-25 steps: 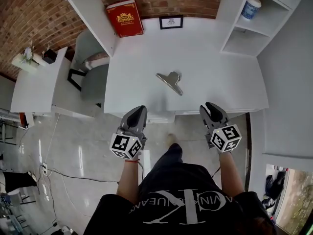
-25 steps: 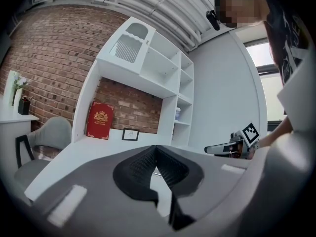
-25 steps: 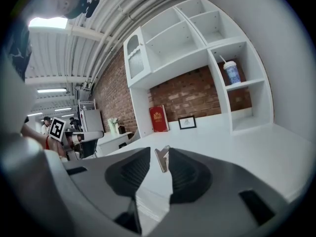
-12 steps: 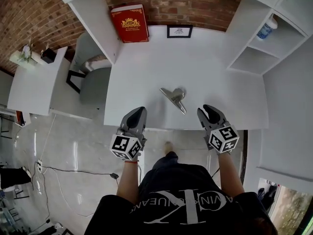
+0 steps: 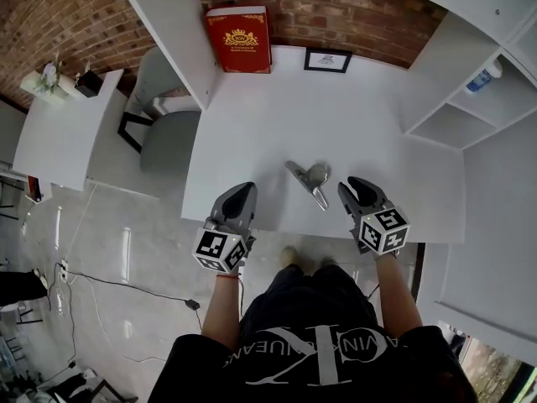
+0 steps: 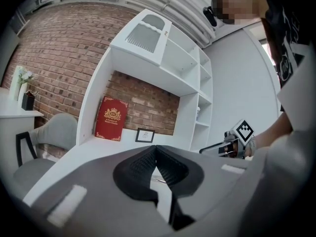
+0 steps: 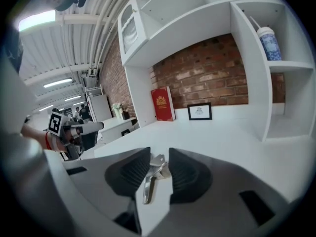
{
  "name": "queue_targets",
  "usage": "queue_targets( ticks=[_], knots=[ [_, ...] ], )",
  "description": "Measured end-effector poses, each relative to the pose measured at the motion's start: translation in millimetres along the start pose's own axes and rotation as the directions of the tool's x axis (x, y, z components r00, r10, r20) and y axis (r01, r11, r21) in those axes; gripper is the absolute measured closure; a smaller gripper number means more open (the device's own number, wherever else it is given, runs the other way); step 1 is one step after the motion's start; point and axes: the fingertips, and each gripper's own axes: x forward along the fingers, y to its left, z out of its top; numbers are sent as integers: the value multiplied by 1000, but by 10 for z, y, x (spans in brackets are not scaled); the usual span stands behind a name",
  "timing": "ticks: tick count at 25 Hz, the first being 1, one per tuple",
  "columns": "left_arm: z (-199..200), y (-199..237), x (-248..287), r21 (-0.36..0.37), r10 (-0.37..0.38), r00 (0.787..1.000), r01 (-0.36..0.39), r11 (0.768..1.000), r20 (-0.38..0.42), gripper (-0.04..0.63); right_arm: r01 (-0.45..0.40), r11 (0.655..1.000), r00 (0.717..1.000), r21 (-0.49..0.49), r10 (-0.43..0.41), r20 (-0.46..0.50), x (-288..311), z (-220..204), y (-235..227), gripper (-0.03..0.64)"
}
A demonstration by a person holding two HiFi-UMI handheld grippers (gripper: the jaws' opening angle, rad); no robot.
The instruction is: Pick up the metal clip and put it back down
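Metal clip (image 5: 309,180) lies on the white worktop (image 5: 277,124) near its front edge, just beside the right gripper (image 5: 359,190), whose fingers stand apart and empty with the clip lined up ahead between them. The left gripper (image 5: 238,196) has its fingers together on nothing. The right fingers should straddle the clip's raised handles before closing squarely; the red book (image 5: 239,39) at the back is well apart.

l. hand-held gripper (image 5: 242,190) jaws together; r. hand-held gripper (image 5: 358,185) jaws apart
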Motion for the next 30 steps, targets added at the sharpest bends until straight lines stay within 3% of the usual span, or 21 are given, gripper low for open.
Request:
queue_targets(
  ticks=[9, 22, 30],
  knots=[
    [-175, 14, -13, -49, 93, 996, -93, 994, -9, 584, -109, 994, 985, -9, 107, -137, 391, -136, -29, 535],
    [-205, -3, 124, -65, 199, 980, -200, 978, -24, 584, -236, 972, 939, -16, 224, -260, 726, -242, -94, 511],
    [-280, -85, 250, -62, 212, 975, -216, 974, -59, 584, -303, 952, 888, 46, 299, -349, 875, -450, -62, 510]
  ],
)
